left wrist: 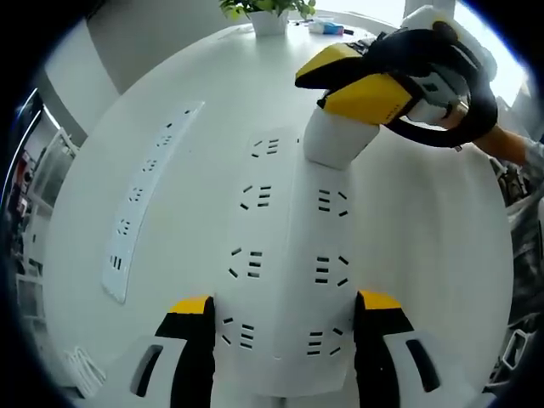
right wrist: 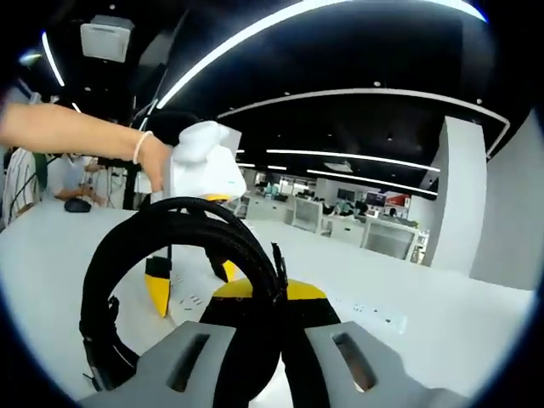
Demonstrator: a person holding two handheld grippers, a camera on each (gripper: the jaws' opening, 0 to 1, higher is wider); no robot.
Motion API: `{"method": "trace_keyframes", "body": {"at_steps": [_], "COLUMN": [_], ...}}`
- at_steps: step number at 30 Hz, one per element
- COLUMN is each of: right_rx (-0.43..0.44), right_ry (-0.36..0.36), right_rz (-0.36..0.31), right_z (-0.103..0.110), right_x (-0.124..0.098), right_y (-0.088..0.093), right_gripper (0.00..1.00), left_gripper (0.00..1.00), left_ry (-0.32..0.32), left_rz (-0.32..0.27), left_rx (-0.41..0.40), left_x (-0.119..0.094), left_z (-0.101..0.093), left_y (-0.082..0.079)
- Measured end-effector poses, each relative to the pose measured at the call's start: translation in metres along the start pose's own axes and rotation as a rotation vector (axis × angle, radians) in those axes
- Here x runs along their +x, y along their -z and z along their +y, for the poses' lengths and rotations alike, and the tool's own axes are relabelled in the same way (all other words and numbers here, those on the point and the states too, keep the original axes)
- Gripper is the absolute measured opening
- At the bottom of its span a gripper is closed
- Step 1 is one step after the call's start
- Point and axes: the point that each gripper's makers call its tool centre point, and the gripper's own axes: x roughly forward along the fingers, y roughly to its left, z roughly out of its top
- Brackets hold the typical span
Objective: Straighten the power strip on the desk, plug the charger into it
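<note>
Your left gripper (left wrist: 285, 319) is clamped on the near end of the wide power strip (left wrist: 289, 255), whose long axis runs straight away from it, while your right gripper (left wrist: 357, 85) presses the white charger (left wrist: 338, 138) onto its far end.

The left gripper view looks steeply down, close over the power strip (left wrist: 285, 280) on the bench (left wrist: 425, 255). The right gripper view faces level across the room (very low). Both show that strip and the opposite tool.
</note>
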Motion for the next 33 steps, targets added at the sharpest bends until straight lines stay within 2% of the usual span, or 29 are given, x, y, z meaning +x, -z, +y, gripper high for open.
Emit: {"method": "trace_keyframes", "body": {"at_steps": [2, 6, 7, 9, 13, 22, 27, 31, 33], "right_rx": [0.013, 0.026, 0.065, 0.032, 0.044, 0.112, 0.083, 0.051, 0.073], "right_ry": [-0.003, 0.009, 0.021, 0.039, 0.037, 0.067, 0.056, 0.068, 0.069], "right_rz": [0.039, 0.026, 0.032, 0.035, 0.05, 0.066, 0.047, -0.017, -0.031], "right_z": [0.0, 0.002, 0.003, 0.005, 0.006, 0.005, 0.005, 0.004, 0.002], "right_x": [0.005, 0.002, 0.0, 0.0, -0.001, -0.004, -0.005, -0.007, -0.009], "right_y": [0.001, 0.002, 0.003, 0.002, 0.002, 0.004, 0.003, 0.001, 0.001], "right_gripper": [0.06, 0.06, 0.06, 0.06, 0.06, 0.07, 0.08, 0.09, 0.1], "left_gripper": [0.65, 0.65, 0.65, 0.65, 0.66, 0.67, 0.69, 0.7, 0.7], "left_ry": [0.003, 0.003, 0.003, 0.005, 0.009, 0.02, 0.018, -0.006, -0.016], "left_rz": [0.006, 0.014, 0.012, -0.002, -0.017, -0.016, -0.104, -0.155, -0.174], "left_rx": [0.003, 0.005, 0.005, 0.013, 0.019, 0.019, -0.001, -0.019, -0.023], "left_x": [0.0, 0.0, 0.0, 0.0, 0.0, 0.0, 0.0, -0.002, -0.002], "left_z": [0.0, 0.0, -0.001, -0.002, -0.003, -0.002, -0.001, 0.0, 0.0], "left_y": [0.0, 0.0, 0.0, 0.0, -0.001, -0.001, -0.002, -0.003, -0.004]}}
